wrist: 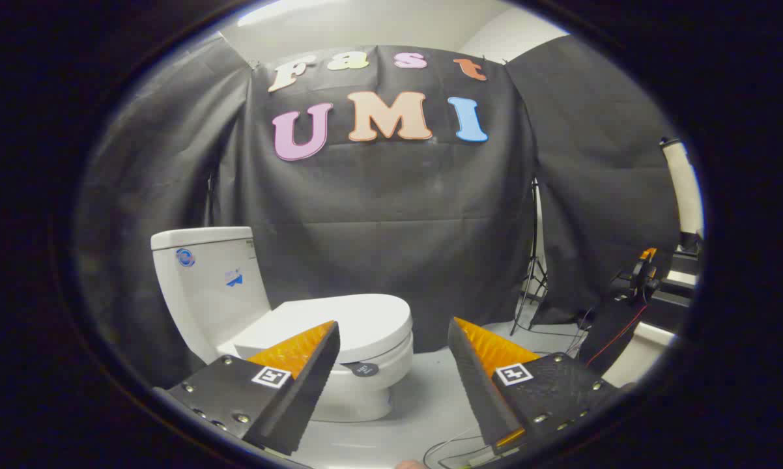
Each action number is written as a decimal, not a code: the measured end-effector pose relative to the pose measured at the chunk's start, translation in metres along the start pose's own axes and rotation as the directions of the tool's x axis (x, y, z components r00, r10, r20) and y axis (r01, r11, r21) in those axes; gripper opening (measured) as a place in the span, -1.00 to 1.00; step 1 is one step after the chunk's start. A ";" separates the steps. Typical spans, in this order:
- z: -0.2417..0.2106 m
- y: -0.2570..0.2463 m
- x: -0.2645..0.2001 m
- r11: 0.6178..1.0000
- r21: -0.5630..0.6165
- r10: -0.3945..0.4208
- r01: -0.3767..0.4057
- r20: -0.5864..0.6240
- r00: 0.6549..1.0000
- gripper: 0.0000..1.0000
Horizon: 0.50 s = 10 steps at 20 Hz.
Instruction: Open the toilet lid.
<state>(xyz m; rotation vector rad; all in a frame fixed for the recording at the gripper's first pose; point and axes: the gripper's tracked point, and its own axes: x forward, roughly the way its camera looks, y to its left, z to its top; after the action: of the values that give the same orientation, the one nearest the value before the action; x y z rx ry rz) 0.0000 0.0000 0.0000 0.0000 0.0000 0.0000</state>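
Right up close we see our claw (393,339), and its two fingers stand wide apart with nothing held between them. The left finger (300,378) sits in front of the toilet, so it hides a bit of the lid's near edge. The right finger (479,384) has only bare floor (424,397) behind it.

Going from left to right, first comes the white tank (202,286), standing tall at the back. Next to it is the toilet lid (339,322), lying flat and shut on the bowl (372,384). The lid is long from the tank toward its round front, and that round front points to the right, toward the gap between our fingers. So the lid lies ahead of the claw and off to the left, and we think the hinge is back by the tank.

We are not touching the lid yet. We guess we need to move forward and left, get a finger under the round front edge, and lift it up toward the tank.

Farther right stand a thin tripod (533,273) and some cables (456,449) on the floor.
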 end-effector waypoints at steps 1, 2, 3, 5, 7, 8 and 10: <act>0.000 0.001 0.001 1.000 -0.001 0.004 -0.004 -0.002 1.000 0.96; -0.002 0.003 0.002 1.000 -0.001 0.009 -0.009 -0.006 1.000 0.96; -0.003 0.006 0.003 1.000 -0.001 0.011 -0.011 -0.013 1.000 0.96; -0.004 0.010 0.004 1.000 0.010 0.015 -0.015 -0.027 1.000 0.96; -0.001 0.013 0.005 1.000 0.027 0.011 -0.011 -0.035 0.999 0.96; 0.001 0.016 0.006 0.999 0.041 0.012 -0.011 -0.033 0.999 0.97; 0.002 0.019 0.007 0.999 0.045 0.012 -0.010 -0.032 0.999 0.96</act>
<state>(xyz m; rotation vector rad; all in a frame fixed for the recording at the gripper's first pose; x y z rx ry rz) 0.0072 0.0192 0.0022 0.0451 0.0325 0.0111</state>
